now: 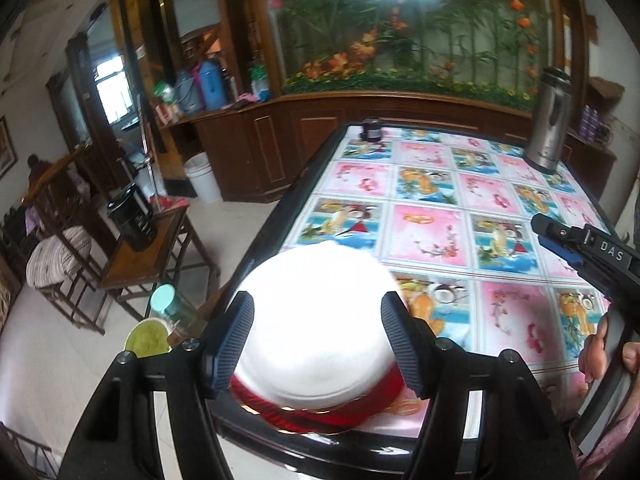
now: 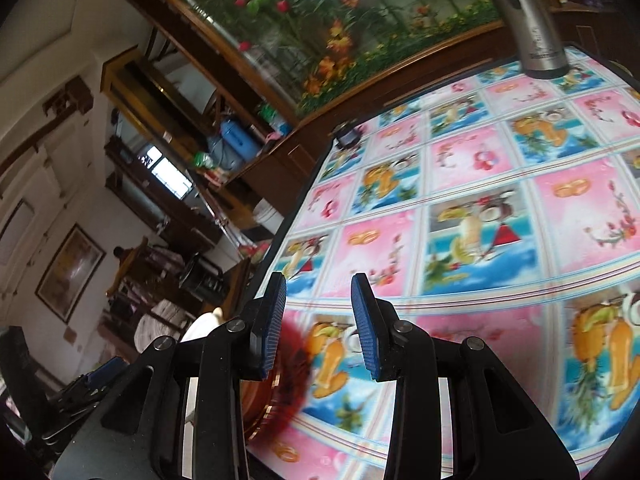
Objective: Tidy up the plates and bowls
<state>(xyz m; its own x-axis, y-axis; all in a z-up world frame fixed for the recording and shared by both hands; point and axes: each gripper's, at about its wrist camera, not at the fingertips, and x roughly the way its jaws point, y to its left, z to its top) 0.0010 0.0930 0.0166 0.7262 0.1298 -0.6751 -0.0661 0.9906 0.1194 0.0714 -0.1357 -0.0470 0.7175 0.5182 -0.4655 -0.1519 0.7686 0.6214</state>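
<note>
the left gripper [image 1: 318, 344] jaws stand released astride an upturned white bowl [image 1: 316, 320] on a red plate [image 1: 288, 416] at the counter [image 1: 440, 184] edge; the right gripper [image 2: 320, 324] jaws gape empty.

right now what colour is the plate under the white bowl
Red, with a thin gold edge. The plate shows best in the left wrist view, peeking out beneath the white bowl.

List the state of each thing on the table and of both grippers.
White bowl: upside down on the red plate.
Red plate: flat, at table edge.
Flask: upright, closed.
Left gripper: open, astride the bowl.
Right gripper: open, empty.
</note>
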